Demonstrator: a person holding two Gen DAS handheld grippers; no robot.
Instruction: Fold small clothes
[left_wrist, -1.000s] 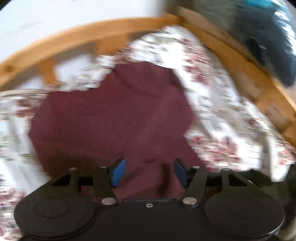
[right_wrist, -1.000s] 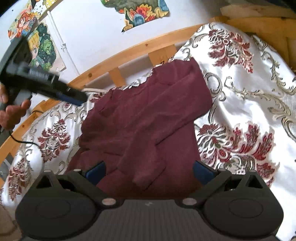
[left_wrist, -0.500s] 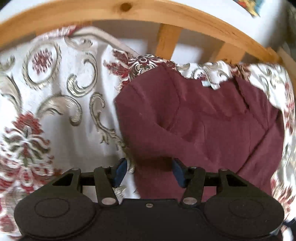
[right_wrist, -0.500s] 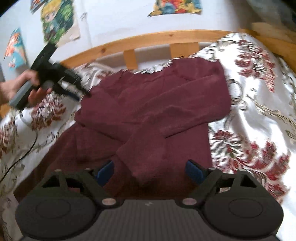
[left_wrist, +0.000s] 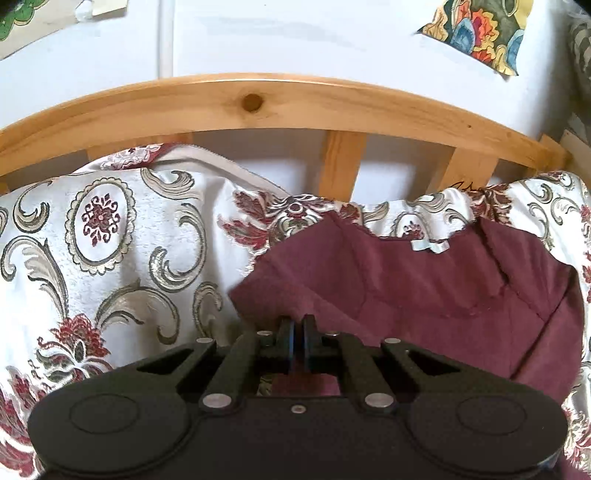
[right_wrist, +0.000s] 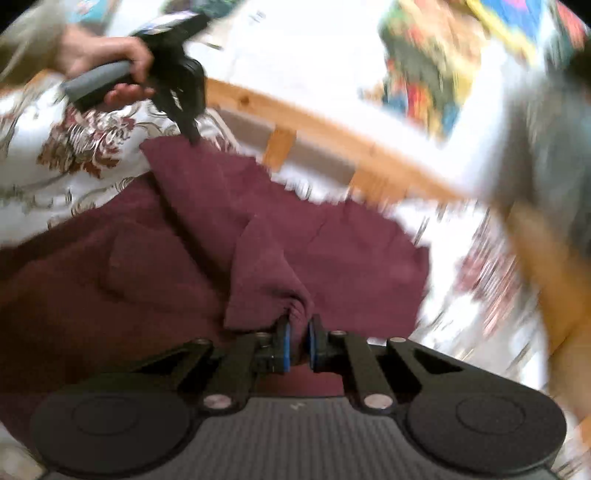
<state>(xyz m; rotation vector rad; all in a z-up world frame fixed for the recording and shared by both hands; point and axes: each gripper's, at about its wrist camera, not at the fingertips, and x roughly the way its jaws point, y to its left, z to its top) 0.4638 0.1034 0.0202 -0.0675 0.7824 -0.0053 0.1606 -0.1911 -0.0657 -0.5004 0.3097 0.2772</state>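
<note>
Maroon knit garment (left_wrist: 436, 306), a soft, matte, long-sleeved top, lies spread on the bed over a glossy cream bedspread (left_wrist: 110, 258) woven with red flowers and grey scrolls; a curved pine bed rail (left_wrist: 258, 99) closes the far side. We read its long axis as running from the neckline, with its small pale label, near the rail, back toward us.

Our left hand-held gripper (left_wrist: 297, 332) has its jaws closed on the garment's left edge, near the shoulder; the cloth emerges directly ahead of and to the right of the fingertips. In the right wrist view that same tool (right_wrist: 192, 136) appears at the far left corner, gripped by a bare hand (right_wrist: 107, 62).

Our right hand-held gripper (right_wrist: 298, 332) has its blue-padded jaws clamped on a gathered bunch of the nearer cloth, probably a sleeve end or hem; the blur prevents us from telling which.

We judge the coming fold to depend on both pinched points lying on one line, so that the fabric between them carries over evenly.
</note>
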